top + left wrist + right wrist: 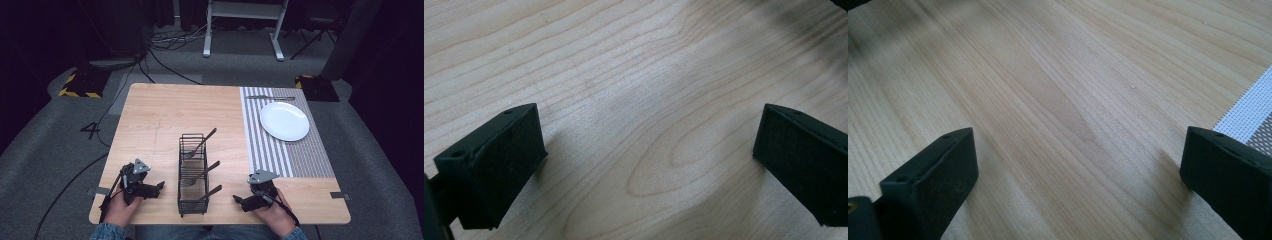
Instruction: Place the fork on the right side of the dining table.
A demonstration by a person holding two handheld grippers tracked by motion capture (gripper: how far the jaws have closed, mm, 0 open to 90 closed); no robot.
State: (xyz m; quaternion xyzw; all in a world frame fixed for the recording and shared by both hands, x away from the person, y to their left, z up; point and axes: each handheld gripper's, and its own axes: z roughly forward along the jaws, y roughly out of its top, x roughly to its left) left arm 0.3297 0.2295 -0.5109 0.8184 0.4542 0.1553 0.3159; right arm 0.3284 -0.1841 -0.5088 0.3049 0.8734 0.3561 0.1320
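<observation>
Table point(165, 115) first, from the high view: light wood top in the middle of the frame, grey carpet and some cables around it. Striped placemat point(280, 145) covers the right part of the tabletop, with a white plate point(284, 121) sitting on its upper half. Just above the plate, near the mat's far edge, there's a thin piece of cutlery point(270, 97), too small to say which kind. Dead centre, toward the bottom of the frame, stands a black wire caddy point(193, 175) with three forks in it, handles poking out up and to the right: top fork point(201, 144), middle fork point(202, 172), bottom fork point(207, 194). Left gripper point(161, 185) is at the lower left of the frame, just beside the caddy, held in the person's left hand point(119, 207). Right gripper point(235, 199) is at the lower right, in the right hand point(274, 215), pointing back at the caddy from the other side. Neither touches it.

Left gripper view: both black jaws are spread wide, one at each bottom corner, nothing between them but bare wood grain.

Right gripper view: same deal, jaws well apart over bare wood, with a corner of the placemat point(1248, 112) peeking in at the right edge.
</observation>
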